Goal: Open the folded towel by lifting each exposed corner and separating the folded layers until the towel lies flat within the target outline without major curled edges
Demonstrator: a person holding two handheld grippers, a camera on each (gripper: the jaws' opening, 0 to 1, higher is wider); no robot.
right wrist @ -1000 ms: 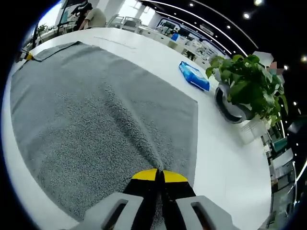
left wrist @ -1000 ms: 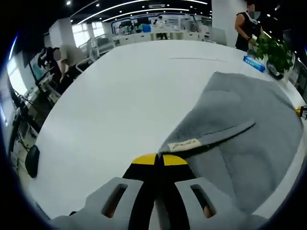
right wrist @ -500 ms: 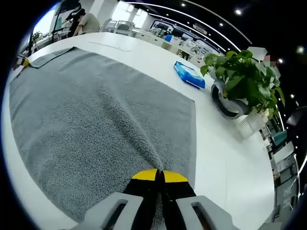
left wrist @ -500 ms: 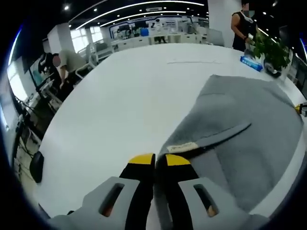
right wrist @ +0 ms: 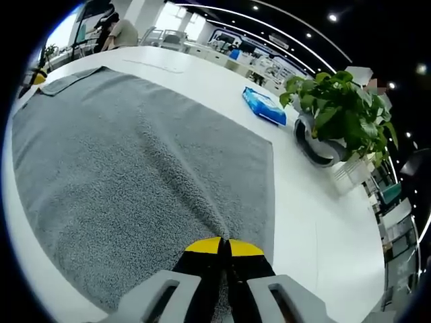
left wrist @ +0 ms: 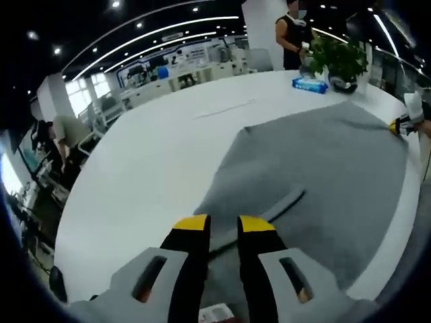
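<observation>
The towel [right wrist: 135, 155], grey and nubbly, lies spread across the white table [left wrist: 148, 155], reaching to the table's near edge in both views. In the right gripper view, the right gripper [right wrist: 223, 247] sits at the nearest part of the cloth with its yellow-tipped jaws pressed together on a raised ridge of towel, and a pinched crease runs away from the tips across the pile. In the left gripper view, the left gripper [left wrist: 220, 224] hangs over the towel's near corner with its jaws standing apart, a strip of grey cloth showing in the gap between them and nothing held. Just beyond those tips a narrow hem strip [left wrist: 279, 202] lies folded over on the cloth, and a small white label [left wrist: 217, 313] shows low between the jaw bases. Farther off in the left gripper view, the towel's far corner reaches toward the right gripper [left wrist: 399, 125] at the table's edge. In the right gripper view, past the towel's far edge, a blue packet [right wrist: 263, 108] lies on bare table, apart from the cloth, with a potted plant [right wrist: 330, 114] beside it. A person [left wrist: 291, 30] stands behind the table's far side near the plant.
</observation>
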